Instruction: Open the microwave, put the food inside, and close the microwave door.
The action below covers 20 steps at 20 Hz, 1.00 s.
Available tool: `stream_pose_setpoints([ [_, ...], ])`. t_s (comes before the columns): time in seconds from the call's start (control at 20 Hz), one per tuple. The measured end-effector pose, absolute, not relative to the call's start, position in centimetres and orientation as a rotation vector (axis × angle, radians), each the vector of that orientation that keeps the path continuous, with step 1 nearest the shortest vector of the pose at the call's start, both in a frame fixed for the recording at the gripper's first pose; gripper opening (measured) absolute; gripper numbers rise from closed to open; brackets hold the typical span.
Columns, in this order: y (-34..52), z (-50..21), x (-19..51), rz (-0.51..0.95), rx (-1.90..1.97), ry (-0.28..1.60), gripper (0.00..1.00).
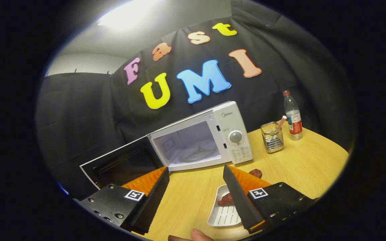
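A white microwave stands on the wooden table beyond my fingers. Its door hangs wide open to the left, showing the lit cavity and glass turntable. My gripper is open above the table in front of the microwave, nothing between its fingers. A white ribbed tray lies by the right finger, partly hidden by it, with a reddish-brown piece of food on it. Another dark red piece shows just past the right fingertip.
A metal wire holder with a straw-like stick stands right of the microwave. A plastic water bottle with a red cap stands behind it near the table's far edge. A fingertip shows below the gripper.
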<state>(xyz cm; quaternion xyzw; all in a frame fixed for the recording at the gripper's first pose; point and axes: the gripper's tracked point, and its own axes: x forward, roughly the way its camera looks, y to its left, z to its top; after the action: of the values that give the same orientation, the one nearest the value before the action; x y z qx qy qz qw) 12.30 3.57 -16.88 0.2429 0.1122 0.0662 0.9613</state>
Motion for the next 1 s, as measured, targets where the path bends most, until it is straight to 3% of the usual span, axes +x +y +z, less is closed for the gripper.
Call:
stream_pose_setpoints([
  [0.3, -2.4, -21.7, 14.5, -0.014, 0.472, 0.269, 0.98],
  [0.65, -1.9, -25.5, 16.6, 0.03, 0.591, 0.335, 0.97],
  [0.85, -0.7, -25.4, 17.5, 0.069, 0.682, 0.343, 0.79],
  [0.95, -1.3, -26.3, 17.8, 0.036, 0.729, 0.36, 0.48],
  [1.0, -0.9, -26.4, 18.0, 0.043, 0.745, 0.363, 0.26],
])
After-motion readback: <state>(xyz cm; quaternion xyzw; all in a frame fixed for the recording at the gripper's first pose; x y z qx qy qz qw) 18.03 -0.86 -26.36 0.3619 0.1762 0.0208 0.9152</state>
